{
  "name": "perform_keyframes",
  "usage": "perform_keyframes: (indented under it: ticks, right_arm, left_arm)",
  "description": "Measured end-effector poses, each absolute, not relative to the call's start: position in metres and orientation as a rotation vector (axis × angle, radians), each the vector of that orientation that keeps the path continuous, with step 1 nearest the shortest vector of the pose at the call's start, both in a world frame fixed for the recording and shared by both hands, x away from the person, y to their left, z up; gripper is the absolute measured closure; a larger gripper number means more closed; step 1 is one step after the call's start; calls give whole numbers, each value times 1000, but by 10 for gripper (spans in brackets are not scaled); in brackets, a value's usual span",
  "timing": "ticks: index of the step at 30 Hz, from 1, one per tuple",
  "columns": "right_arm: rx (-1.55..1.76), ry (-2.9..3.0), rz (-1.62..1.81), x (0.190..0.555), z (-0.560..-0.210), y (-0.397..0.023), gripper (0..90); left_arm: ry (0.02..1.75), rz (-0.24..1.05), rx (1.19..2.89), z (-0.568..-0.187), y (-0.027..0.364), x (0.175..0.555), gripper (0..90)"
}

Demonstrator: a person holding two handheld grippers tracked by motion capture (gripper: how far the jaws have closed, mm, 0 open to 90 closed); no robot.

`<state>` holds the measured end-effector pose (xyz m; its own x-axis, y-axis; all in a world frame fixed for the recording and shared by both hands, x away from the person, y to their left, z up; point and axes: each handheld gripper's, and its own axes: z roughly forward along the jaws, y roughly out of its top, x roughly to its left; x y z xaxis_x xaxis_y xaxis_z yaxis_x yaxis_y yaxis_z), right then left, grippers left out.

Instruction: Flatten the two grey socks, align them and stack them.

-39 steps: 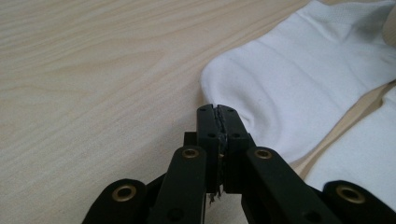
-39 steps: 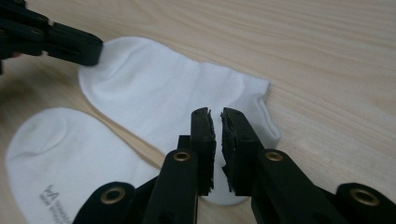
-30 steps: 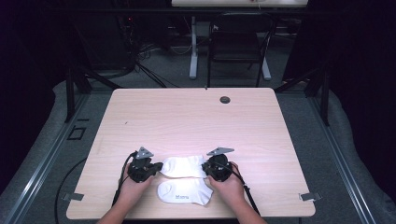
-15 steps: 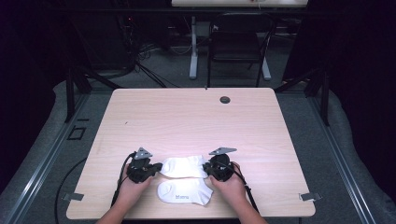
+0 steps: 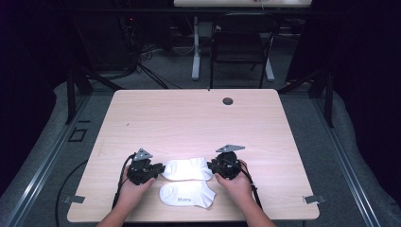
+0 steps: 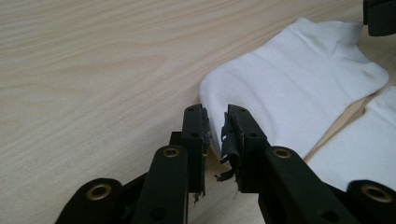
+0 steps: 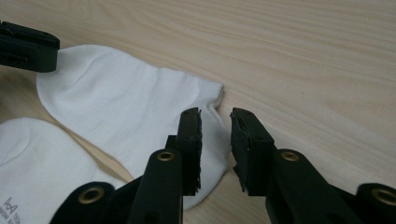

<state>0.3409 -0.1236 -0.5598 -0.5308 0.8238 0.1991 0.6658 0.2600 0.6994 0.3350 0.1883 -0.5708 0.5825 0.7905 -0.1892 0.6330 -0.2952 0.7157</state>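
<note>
The far sock (image 5: 187, 169) is white, soft knitted cotton with a fine ribbed cuff, and it lies flat on the pale wooden table (image 5: 189, 118) between our two tongs. The near sock (image 5: 185, 195) is of the same cloth, with a small grey print on it, and rests just beside the first one, closer to our forearms.

Our left gripper (image 6: 215, 126) has just been opening. Its black jaws stand a small gap apart at one end of the far sock, and the edge of the cloth lies between them; the pads, which look frayed, do not press on it.

Our right gripper (image 7: 215, 122) has also just been opening. Its jaws stand a little apart over the other end of the same sock, one jaw above the cloth and the other above bare wood.

In the right gripper view the near sock is cut off by the picture edge, so its print is hard to read.
</note>
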Motion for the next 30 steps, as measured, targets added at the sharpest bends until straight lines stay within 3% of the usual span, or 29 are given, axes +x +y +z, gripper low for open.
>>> perform_keyframes:
  ticks: [17,23,30]
  right_arm:
    - [1391,2356,1103,355,-565,-122,617]
    - [1404,2388,1085,354,-568,-122,622]
    - [1397,2415,1082,350,-573,-122,709]
  left_arm:
    - [1161,255,1990,-570,192,341,666]
    - [1162,238,2004,-573,188,342,670]
    - [1153,234,2021,-576,183,343,685]
